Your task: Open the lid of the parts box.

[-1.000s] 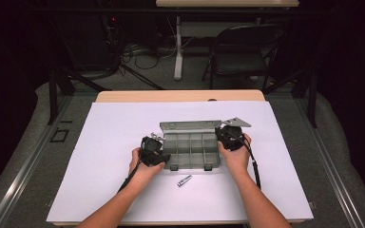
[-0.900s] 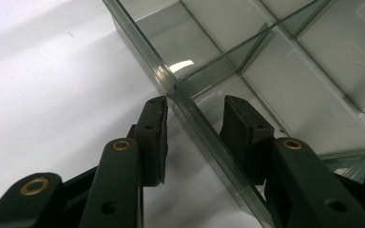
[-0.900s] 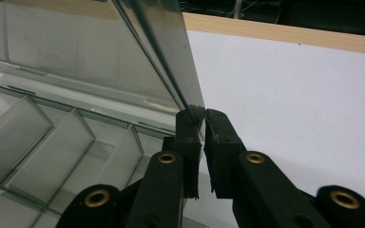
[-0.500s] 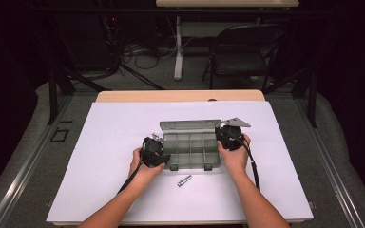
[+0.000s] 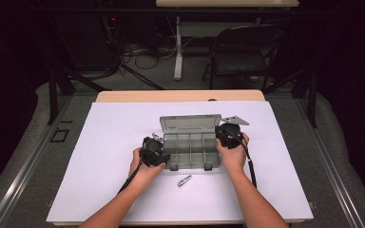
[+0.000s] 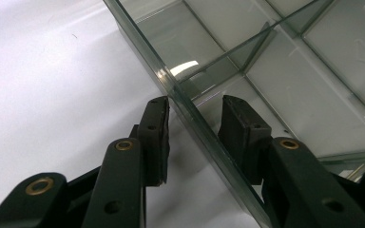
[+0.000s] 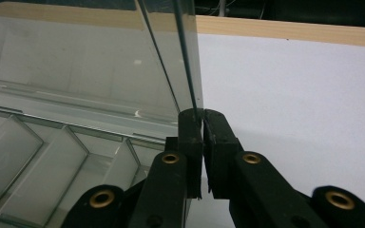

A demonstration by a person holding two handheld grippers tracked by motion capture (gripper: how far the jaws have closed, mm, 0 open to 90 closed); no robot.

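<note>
My right gripper [image 7: 203, 118] has its jaws clamped on the right edge of the clear box's [image 5: 190, 142] raised lid. My left gripper [image 6: 195, 114] straddles the box's left wall, jaws apart, one pad outside, one inside, neither pressing. The box's long axis runs between my two hands.
</note>
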